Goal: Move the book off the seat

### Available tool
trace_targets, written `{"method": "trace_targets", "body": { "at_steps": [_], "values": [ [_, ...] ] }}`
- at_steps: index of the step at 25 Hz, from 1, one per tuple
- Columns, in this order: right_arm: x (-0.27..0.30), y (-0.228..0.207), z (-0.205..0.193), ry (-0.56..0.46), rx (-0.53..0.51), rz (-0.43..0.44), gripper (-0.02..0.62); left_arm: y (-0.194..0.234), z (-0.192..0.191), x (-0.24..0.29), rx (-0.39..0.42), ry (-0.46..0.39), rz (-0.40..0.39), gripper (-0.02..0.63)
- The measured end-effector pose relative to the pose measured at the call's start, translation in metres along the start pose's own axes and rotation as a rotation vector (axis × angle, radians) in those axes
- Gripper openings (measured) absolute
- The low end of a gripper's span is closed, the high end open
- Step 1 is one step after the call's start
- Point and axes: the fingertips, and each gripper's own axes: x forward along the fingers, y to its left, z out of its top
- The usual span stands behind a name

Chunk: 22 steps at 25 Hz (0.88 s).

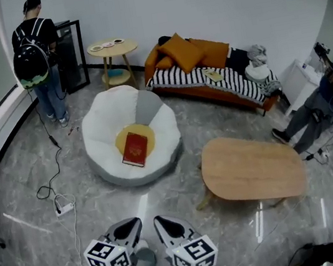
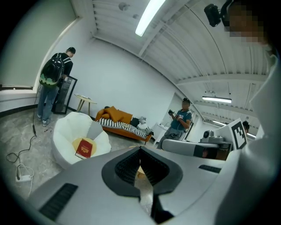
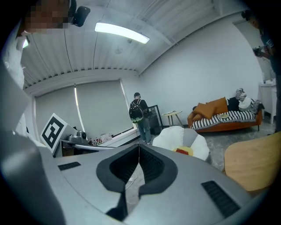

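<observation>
A red book (image 1: 135, 149) lies flat on a yellow cushion in the hollow of a round white seat (image 1: 100, 131) in the middle of the floor. Both grippers are low in the head view, side by side and well short of the seat: the left gripper (image 1: 132, 224) and the right gripper (image 1: 161, 220). Each is shut with nothing between its jaws. In the left gripper view the book (image 2: 84, 148) shows to the left of the shut gripper (image 2: 140, 150). In the right gripper view the seat (image 3: 173, 137) lies beyond the shut gripper (image 3: 139, 147), with a red sliver of the book (image 3: 182, 151).
A low wooden table (image 1: 251, 167) stands right of the seat. Behind are a striped sofa with orange cushions (image 1: 207, 75) and a round side table (image 1: 112, 47). A person with a backpack (image 1: 37, 56) stands far left; another sits at right (image 1: 331, 95). A cable and power strip (image 1: 64, 208) lie on the floor.
</observation>
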Motion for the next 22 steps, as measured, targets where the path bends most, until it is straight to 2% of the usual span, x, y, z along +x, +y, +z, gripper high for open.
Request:
{"method": "trace_targets", "body": {
  "at_steps": [9,14,19,22],
  "values": [
    [0.117,-0.035,0.062,-0.042,-0.022,-0.036,0.012,0.082,0.080,0.060,0.054,0.004,-0.044,0.006],
    [0.157,-0.048,0.086,-0.076,-0.061,-0.093,0.012,0.120,0.109,0.077,0.078,-0.013,-0.036,0.006],
    [0.182,-0.054,0.113,-0.085,-0.084,-0.094,0.012,0.134,0.133,0.086,0.108,-0.020,-0.043,0.006],
    [0.186,-0.056,0.117,-0.081,-0.068,-0.085,0.012,0.136,0.136,0.088,0.105,-0.021,-0.054,0.006]
  ]
}}
